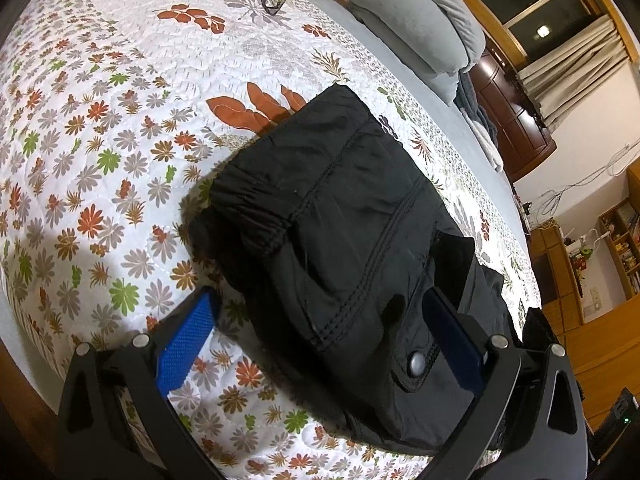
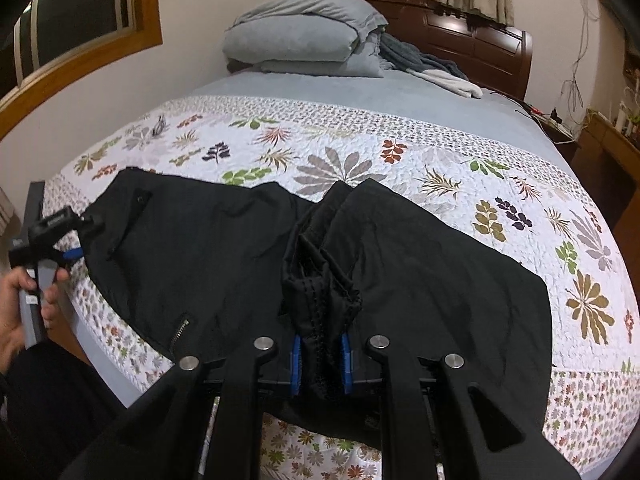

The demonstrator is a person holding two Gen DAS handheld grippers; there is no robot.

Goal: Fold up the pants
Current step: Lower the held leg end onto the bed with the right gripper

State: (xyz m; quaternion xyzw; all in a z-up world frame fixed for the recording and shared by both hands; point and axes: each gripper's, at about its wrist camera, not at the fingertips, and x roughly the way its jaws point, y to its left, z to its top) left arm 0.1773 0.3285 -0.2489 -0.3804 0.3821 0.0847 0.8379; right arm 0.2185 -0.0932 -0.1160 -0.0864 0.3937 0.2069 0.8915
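Observation:
Black pants lie across the floral quilt, with one part doubled over toward the middle. My right gripper is shut on a bunched, stitched edge of the pants, and both blue pads press the fabric. In the left wrist view the pants show an elastic waistband and a snap pocket. My left gripper stands wide open at that end. Its left pad is over bare quilt and its right pad sits against the fabric. A hand holds the left gripper at the pants' left edge.
Folded grey bedding and a dark wooden headboard are at the far end of the bed. A small dark object lies on the quilt. The bed's near edge runs just below both grippers. Wooden shelves stand beside the bed.

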